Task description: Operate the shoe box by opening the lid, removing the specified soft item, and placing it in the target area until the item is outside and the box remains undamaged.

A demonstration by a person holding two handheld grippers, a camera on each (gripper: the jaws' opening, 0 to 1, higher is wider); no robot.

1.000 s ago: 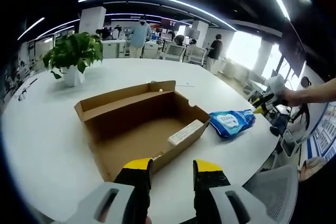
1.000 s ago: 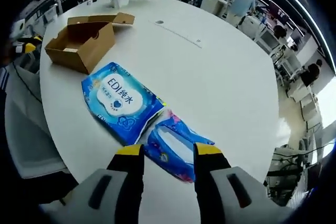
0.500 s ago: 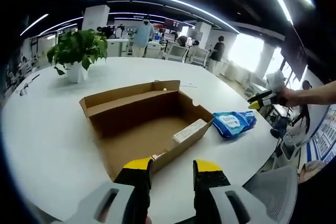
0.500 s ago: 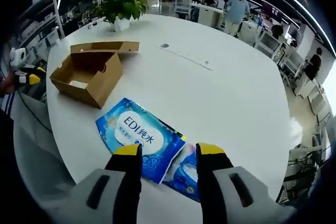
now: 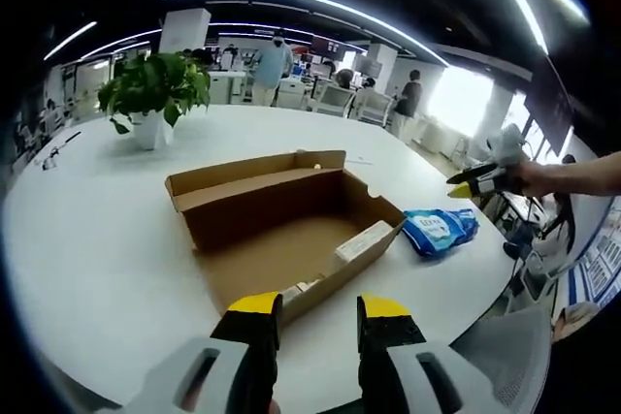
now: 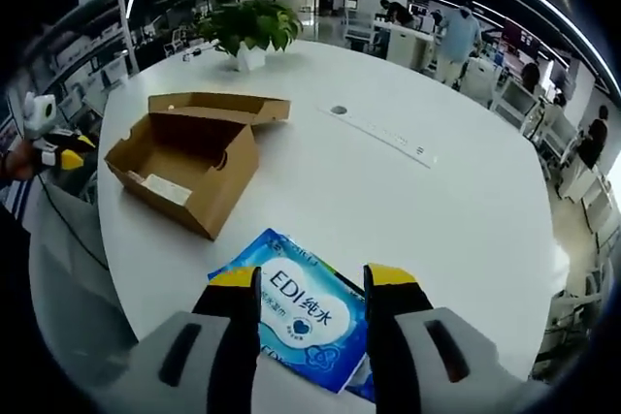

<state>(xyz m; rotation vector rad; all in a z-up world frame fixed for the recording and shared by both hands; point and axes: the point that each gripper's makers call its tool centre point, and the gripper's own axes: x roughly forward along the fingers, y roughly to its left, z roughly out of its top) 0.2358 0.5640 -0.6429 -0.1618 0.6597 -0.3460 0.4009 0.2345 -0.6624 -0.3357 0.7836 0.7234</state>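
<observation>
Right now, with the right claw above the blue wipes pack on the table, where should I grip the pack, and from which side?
Grip the blue wipes pack at its near long edge, coming down from above with the right claw, which stands open. The pack lies flat on the white table, so a side approach would probably only push it. It is soft, so pinching up an edge should give hold.

Beyond the yellow-tipped grey fingers (image 5: 256, 303), a plain brown shoe box (image 5: 281, 225) is sitting on a white table (image 5: 87, 239). Between the right gripper's (image 6: 312, 280) tips, a blue wipes pack (image 6: 303, 317) is showing white lettering
</observation>
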